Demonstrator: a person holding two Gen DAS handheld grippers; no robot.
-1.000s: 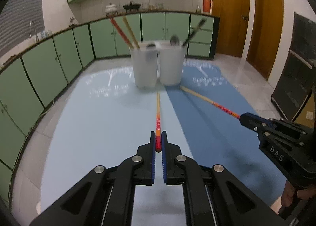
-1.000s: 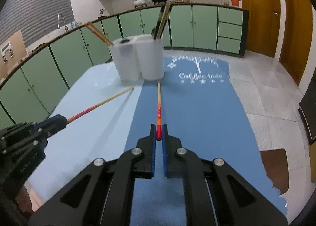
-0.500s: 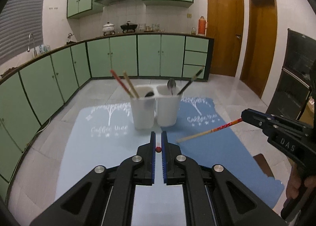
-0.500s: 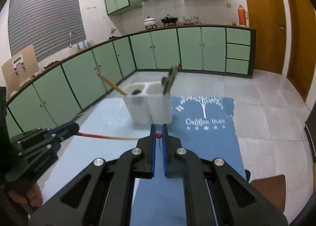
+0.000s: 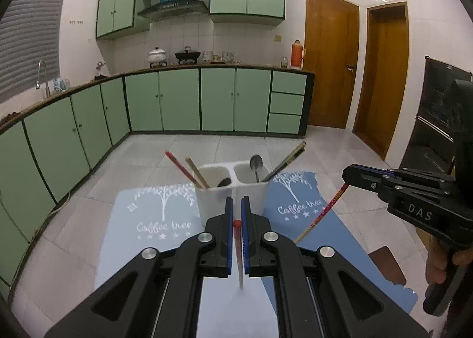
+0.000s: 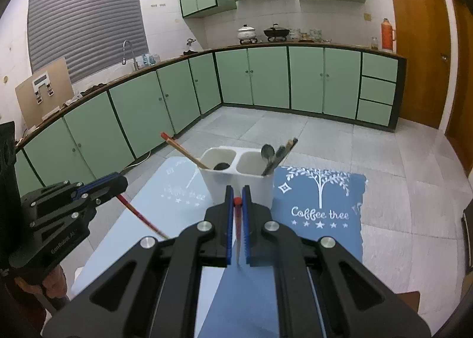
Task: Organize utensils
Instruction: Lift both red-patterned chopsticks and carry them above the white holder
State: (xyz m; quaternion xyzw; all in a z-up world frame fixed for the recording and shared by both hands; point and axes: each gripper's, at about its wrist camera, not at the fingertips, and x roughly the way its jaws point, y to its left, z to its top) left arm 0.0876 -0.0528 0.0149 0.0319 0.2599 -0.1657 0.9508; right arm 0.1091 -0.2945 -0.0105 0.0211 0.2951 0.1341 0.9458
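A kitchen with mint-green cabinets (image 5: 180, 100) running along the walls and a pale tiled floor surrounds a low surface covered by two placemats side by side — a light blue placemat (image 5: 147, 219) and a darker blue placemat (image 6: 319, 213), each printed with a white tree and the words "Coffee tree".

Nearest the left wrist camera, the left gripper (image 5: 237, 208) is clamped on a red-tipped chopstick (image 5: 238, 249); the red end shows between the blue pads and the thin shaft hangs down and back toward the camera, clear of the mat. The right gripper (image 6: 237, 196) is clamped the same way on a second red-tipped chopstick (image 6: 237, 237), its red end pinched near the fingertips and its shaft slanting down below the jaws. From each camera the other gripper shows at the side, its chopstick angling down from the closed tips.

Just beyond both sets of fingertips stands a white two-compartment utensil holder (image 5: 233, 190), straddling the seam of the two mats. Its left compartment holds two chopsticks (image 5: 189, 169) leaning out to the left and a dark spoon (image 5: 224, 182); its right compartment holds a metal spoon (image 5: 256, 164) and dark chopsticks (image 5: 288, 157) leaning right.

Farther off, a white pot (image 5: 156, 55), a black wok (image 5: 187, 55) and an orange thermos (image 5: 296, 54) sit on the counter, with brown wooden doors (image 5: 331, 66) to the right.
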